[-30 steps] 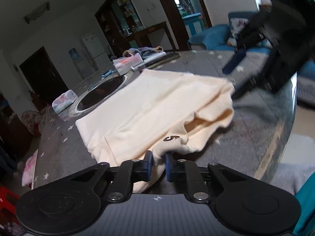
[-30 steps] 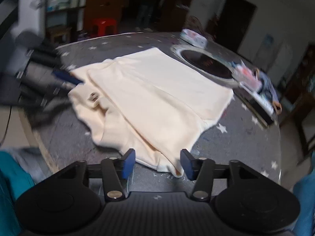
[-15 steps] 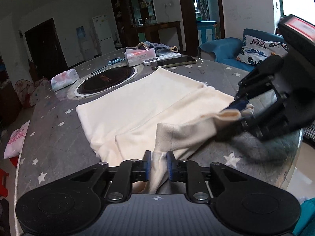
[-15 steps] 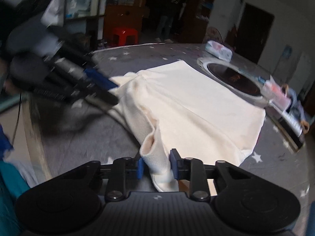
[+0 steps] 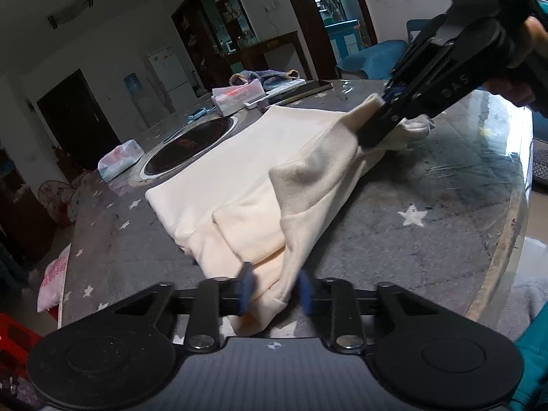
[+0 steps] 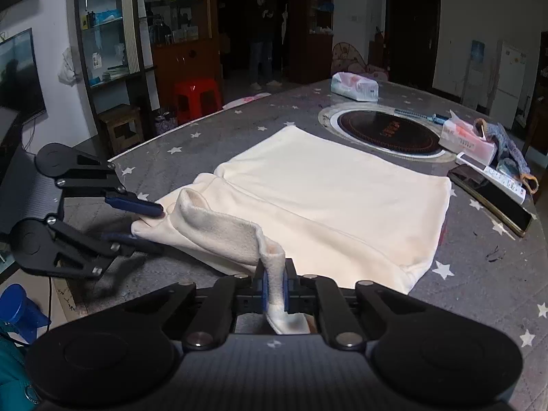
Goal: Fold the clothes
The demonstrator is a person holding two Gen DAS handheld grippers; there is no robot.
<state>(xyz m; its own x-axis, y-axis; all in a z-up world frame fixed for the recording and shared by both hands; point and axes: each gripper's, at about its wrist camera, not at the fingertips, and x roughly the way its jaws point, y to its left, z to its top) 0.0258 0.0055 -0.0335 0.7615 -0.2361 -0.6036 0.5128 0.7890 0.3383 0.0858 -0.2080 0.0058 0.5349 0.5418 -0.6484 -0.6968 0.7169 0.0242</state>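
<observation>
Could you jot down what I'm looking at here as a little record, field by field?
Setting: round grey star-print table in a living room
Garment: cream garment, mostly flat, near edge lifted
Right gripper: shut on a fold of the cloth
Left gripper: jaws apart, cloth hanging between them
Nearby: inset cooktop, phone, tissue pack
Stage: fold under way
</observation>
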